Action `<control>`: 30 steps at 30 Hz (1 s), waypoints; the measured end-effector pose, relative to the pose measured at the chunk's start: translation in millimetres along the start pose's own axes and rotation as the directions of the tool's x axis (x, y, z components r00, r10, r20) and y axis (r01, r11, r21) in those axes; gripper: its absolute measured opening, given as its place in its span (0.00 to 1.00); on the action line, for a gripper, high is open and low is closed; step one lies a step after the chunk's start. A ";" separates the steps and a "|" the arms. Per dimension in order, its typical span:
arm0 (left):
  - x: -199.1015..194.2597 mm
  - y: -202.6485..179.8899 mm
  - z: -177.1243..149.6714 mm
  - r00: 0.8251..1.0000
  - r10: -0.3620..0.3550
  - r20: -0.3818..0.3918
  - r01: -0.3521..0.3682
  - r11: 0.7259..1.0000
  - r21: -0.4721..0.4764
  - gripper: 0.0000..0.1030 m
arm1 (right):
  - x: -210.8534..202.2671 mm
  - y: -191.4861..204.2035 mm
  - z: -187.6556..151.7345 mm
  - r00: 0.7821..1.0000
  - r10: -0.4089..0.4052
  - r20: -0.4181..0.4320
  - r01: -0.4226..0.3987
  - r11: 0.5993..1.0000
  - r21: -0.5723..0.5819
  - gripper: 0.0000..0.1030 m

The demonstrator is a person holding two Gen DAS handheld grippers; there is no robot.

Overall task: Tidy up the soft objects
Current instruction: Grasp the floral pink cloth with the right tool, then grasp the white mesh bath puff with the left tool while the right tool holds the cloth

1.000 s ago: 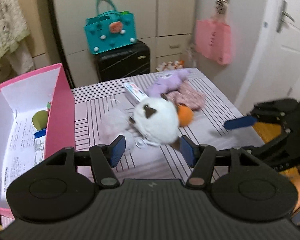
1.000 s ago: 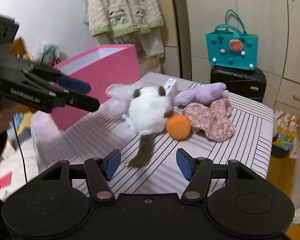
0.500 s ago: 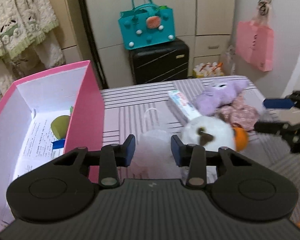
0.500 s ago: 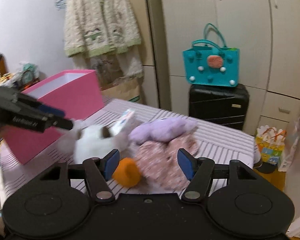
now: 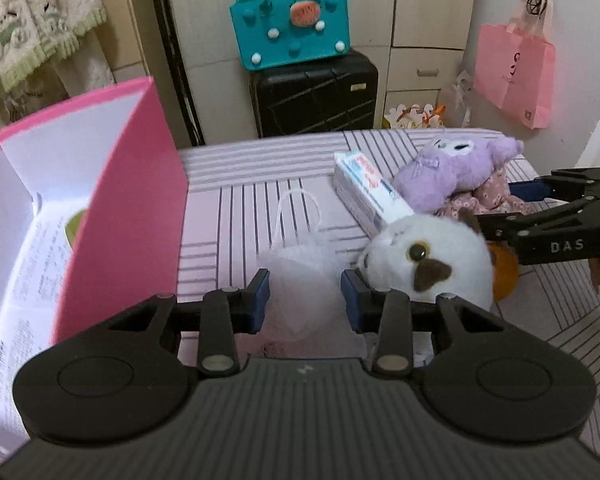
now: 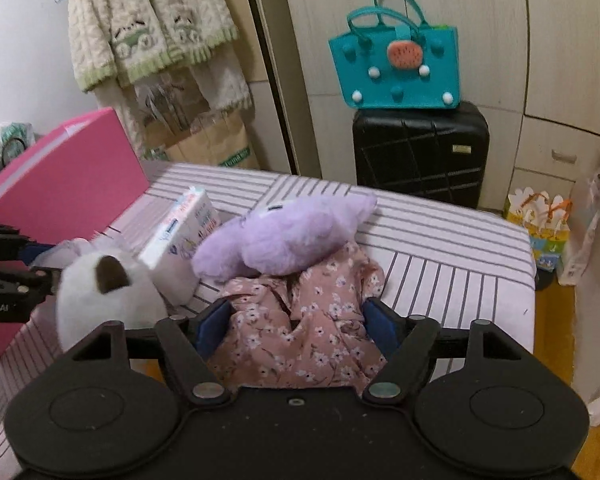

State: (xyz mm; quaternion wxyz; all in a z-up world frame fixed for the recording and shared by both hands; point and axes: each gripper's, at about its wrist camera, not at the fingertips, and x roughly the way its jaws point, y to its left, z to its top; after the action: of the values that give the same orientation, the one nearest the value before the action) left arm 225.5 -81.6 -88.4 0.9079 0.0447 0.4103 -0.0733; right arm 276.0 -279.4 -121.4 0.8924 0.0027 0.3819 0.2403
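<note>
Fingers of both grippers (image 5: 304, 300) (image 6: 296, 326) spread, bracketing mesh puff (image 5: 300, 276) and floral cloth (image 6: 304, 336), cat plush (image 5: 424, 260) between.

— What sits around the floral cloth (image 6: 300, 332)?

— My right gripper (image 6: 296, 326) has its jaws spread, one on either side of it. The purple plush (image 6: 288, 236) lies on the cloth's far edge. Left of the cloth I see the white cat plush (image 6: 108, 292), with the tissue pack (image 6: 180, 236) just behind.
</note>
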 end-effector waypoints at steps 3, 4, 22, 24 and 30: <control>4.9 -0.2 -2.1 1.000 0.019 -0.005 -0.019 1.000 -0.012 0.38 | 0.1 3.6 -1.6 1.000 -0.019 0.004 0.019 1.000 -0.018 0.76; 5.7 -0.3 -2.8 1.000 0.031 -0.003 -0.031 0.999 -0.016 0.39 | -0.2 6.0 -3.4 0.999 -0.034 0.003 0.035 0.999 -0.030 0.75; 11.4 2.2 -15.0 0.999 0.049 0.020 -0.049 0.999 -0.018 0.26 | -31.1 -2.1 -20.2 0.998 -0.044 0.036 0.040 0.995 0.092 0.18; 7.3 2.7 -16.3 0.999 0.041 0.027 -0.040 0.999 -0.019 0.26 | -34.7 -0.9 -19.7 0.999 -0.046 0.028 0.042 0.994 0.105 0.18; -10.2 2.2 -20.7 0.998 0.007 0.058 -0.006 1.000 -0.018 0.26 | -49.0 10.8 -22.5 0.999 -0.019 0.028 0.016 0.995 0.103 0.18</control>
State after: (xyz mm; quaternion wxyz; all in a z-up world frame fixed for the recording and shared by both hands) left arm 204.0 -75.5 -94.3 0.9201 0.0360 0.3841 -0.0680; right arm 227.1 -295.0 -102.0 0.8987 0.0484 0.3808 0.2123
